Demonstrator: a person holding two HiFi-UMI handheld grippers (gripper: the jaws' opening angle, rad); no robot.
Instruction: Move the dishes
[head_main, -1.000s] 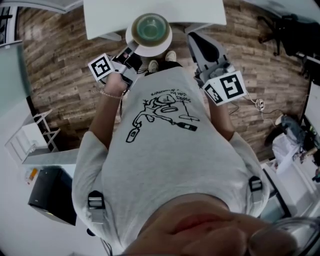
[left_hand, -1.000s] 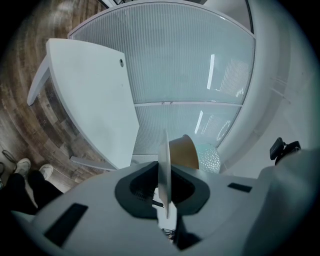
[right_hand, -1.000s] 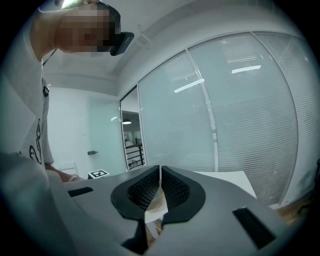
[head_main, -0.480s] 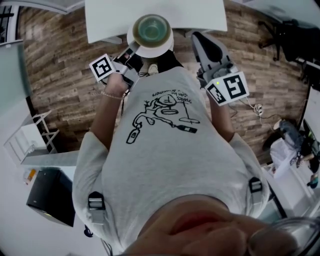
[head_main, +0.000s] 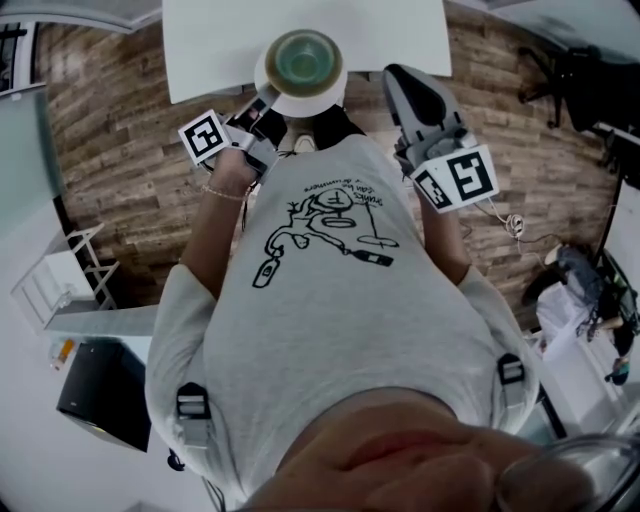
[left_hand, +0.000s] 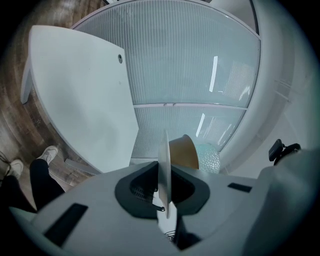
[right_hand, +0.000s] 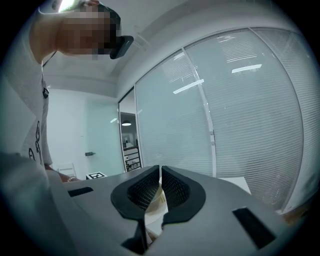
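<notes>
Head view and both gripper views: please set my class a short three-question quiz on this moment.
1. True or false: the left hand-held gripper is shut on the rim of the plate.
2. What sits on the plate? A) a bowl B) a fork C) nothing
3. Fill in: the right hand-held gripper has its jaws ____.
Key: 1 true; 2 A; 3 together.

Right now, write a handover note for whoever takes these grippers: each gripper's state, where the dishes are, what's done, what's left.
Left gripper: shut on the rim of the round white plate, which carries a green bowl.
Right gripper: shut, empty, beside the plate.
Plate is at the near edge of the white table; resting or not, cannot tell.
Done: plate gripped. Left: place it, release.
</notes>
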